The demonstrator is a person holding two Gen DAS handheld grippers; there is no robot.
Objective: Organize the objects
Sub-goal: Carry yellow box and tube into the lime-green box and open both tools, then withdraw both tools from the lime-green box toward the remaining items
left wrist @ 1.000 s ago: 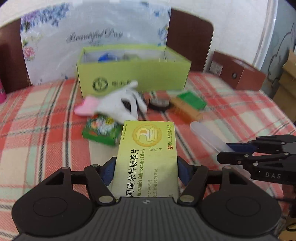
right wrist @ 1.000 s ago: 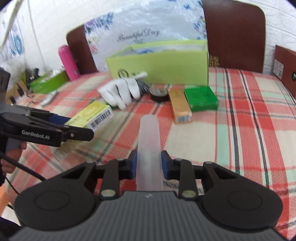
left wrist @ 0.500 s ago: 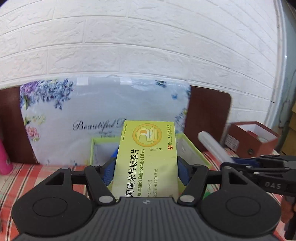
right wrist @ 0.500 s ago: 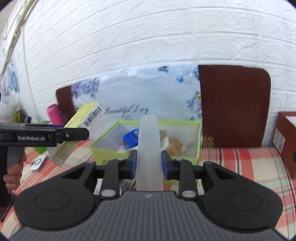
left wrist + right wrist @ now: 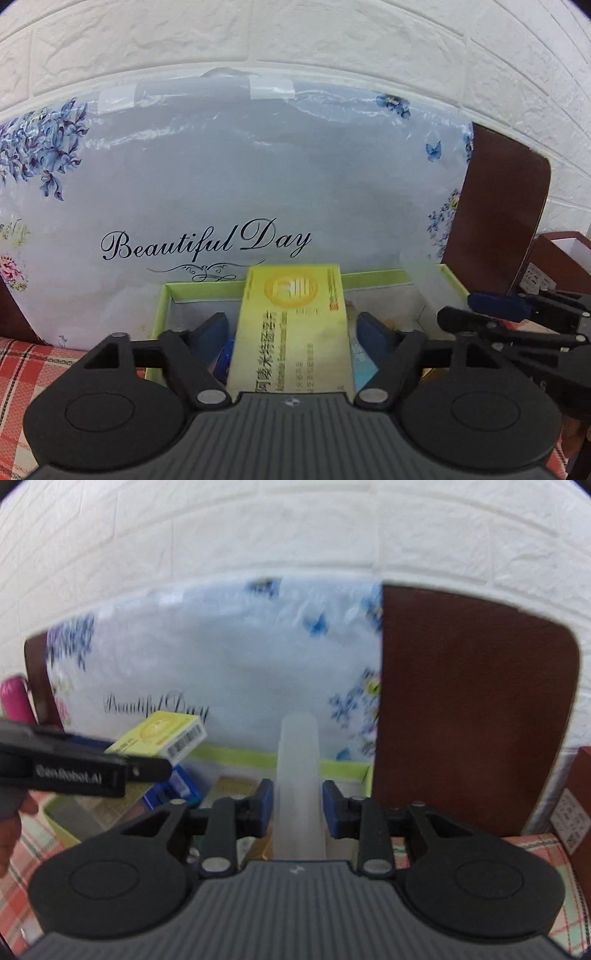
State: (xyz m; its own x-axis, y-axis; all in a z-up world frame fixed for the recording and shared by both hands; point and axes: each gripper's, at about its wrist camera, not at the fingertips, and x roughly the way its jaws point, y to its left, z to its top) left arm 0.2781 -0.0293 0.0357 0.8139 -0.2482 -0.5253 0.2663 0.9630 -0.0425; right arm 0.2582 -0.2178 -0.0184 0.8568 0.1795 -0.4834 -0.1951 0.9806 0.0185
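Left wrist view: the left claw (image 5: 291,325) hangs over the open lime-green cardboard box (image 5: 162,306), and its jaws are opening, with a gap showing between each blue pad and the yellow medicine carton (image 5: 291,328) that sits between them. The box stands against a floral plastic-wrapped panel printed "Beautiful Day" (image 5: 207,192), on a red plaid cloth (image 5: 22,369) covering the worktop. Right wrist view: the right claw (image 5: 297,805) is also over the box, jaws opening, its blue pads standing clear of the translucent white plastic tube (image 5: 299,775) between them. Blue and tan packets lie inside the box below. A dark brown chair back (image 5: 476,709) stands to the right.
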